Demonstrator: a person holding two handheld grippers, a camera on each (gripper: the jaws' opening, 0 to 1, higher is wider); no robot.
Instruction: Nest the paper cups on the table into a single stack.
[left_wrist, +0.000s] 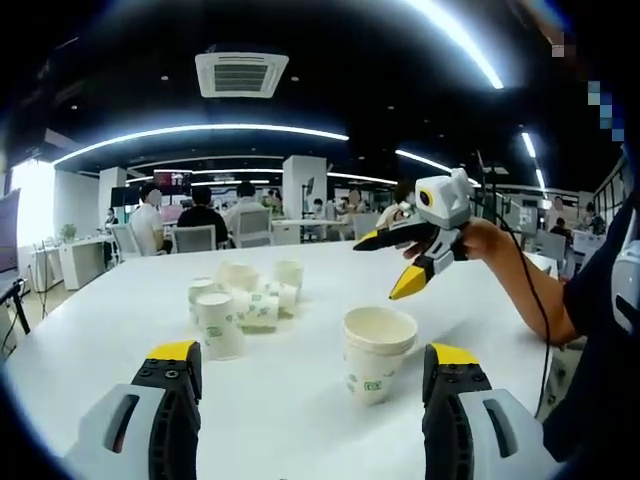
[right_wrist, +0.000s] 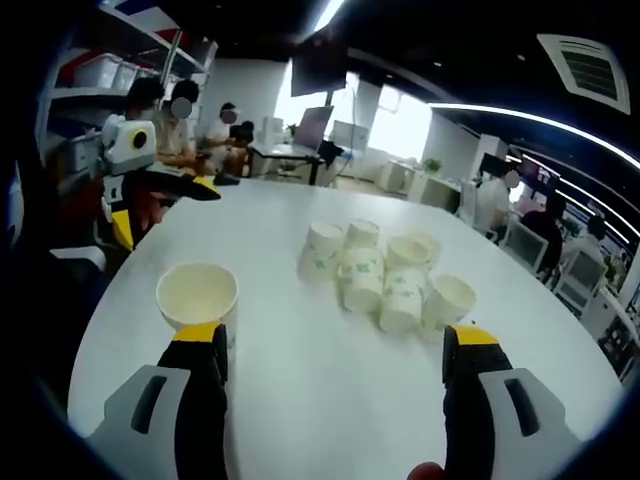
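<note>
A short stack of nested white paper cups (left_wrist: 378, 352) with green print stands upright on the white table (left_wrist: 300, 425), between my left gripper's (left_wrist: 315, 358) open, empty jaws and just beyond them. Further left sits a cluster of several loose cups (left_wrist: 245, 298), some upright, some on their sides. My right gripper (left_wrist: 386, 266), held by a hand, hovers open and empty above the table behind the stack. In the right gripper view the stack (right_wrist: 197, 293) is by the left jaw of my open right gripper (right_wrist: 335, 338), the cluster (right_wrist: 385, 275) lies ahead, and the left gripper (right_wrist: 165, 208) shows at the far left.
The table (right_wrist: 330, 405) is wide and white, its rounded edge near me. Behind it people sit at desks (left_wrist: 200, 222) with chairs and monitors. Shelves with boxes (right_wrist: 110, 65) stand at the upper left of the right gripper view.
</note>
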